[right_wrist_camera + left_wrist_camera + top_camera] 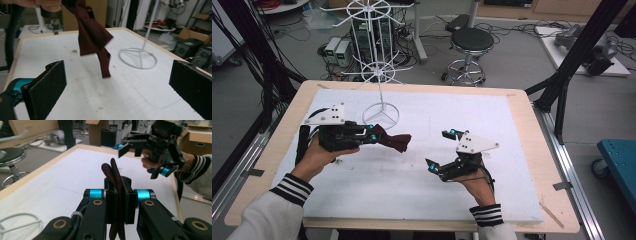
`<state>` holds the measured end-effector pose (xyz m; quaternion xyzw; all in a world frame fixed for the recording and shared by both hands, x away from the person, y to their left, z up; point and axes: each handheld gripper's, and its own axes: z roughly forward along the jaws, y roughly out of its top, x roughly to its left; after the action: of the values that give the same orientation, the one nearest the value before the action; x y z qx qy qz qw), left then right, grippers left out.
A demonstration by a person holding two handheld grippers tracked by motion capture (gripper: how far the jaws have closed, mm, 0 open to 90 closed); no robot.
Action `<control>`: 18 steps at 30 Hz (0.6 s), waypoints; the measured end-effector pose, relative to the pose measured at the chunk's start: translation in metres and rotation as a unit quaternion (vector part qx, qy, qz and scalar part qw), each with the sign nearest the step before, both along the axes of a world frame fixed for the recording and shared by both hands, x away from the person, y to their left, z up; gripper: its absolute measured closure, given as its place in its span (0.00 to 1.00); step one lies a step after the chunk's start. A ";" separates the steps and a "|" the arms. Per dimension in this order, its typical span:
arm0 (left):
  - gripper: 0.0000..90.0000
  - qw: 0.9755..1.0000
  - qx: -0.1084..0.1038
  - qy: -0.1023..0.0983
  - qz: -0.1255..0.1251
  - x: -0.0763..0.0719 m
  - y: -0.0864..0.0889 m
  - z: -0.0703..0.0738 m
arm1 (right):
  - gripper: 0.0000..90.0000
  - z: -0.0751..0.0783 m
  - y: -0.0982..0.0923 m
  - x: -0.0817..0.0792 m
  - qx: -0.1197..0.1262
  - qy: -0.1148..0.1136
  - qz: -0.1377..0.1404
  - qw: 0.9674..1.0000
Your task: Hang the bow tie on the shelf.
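A dark red bow tie (pixel 393 139) hangs in the air over the white mat, pinched at its left end by my left gripper (pixel 374 134). In the left gripper view the pads of that gripper (pixel 117 205) press flat on the tie's cloth (pixel 116 177), which sticks up between them. My right gripper (pixel 439 149) hovers to the right of the tie, with its jaws wide apart and nothing between them. Seen from the right gripper (pixel 117 87), the tie (pixel 91 35) dangles ahead, one strap end hanging just above the mat.
A white wire display stand (pixel 380 116) rises from a ring base at the mat's back left, behind the tie. The white mat (pixel 492 190) covers a wooden table (pixel 532 130). Beyond the table stand a black stool (pixel 471 40) and a blue cart (pixel 619 160).
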<state>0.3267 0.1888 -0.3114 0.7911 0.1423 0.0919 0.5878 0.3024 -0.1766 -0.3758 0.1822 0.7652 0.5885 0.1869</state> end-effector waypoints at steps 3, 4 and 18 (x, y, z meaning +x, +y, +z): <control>0.93 1.000 -0.002 -0.002 0.010 0.000 0.003 0.006 | 0.01 -0.002 -0.008 -0.003 0.007 0.000 -0.008 1.000; 0.93 1.000 -0.002 -0.001 0.010 0.001 0.003 0.007 | 0.01 -0.003 -0.011 -0.004 0.008 0.001 -0.013 1.000; 0.93 0.999 0.011 -0.002 0.052 0.010 0.008 0.027 | 0.01 -0.021 -0.059 -0.025 0.050 -0.014 -0.077 0.996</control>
<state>0.3367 0.1969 -0.2845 0.7886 0.1810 0.1253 0.5742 0.2778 -0.2353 -0.3965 0.2414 0.7159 0.6122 0.2334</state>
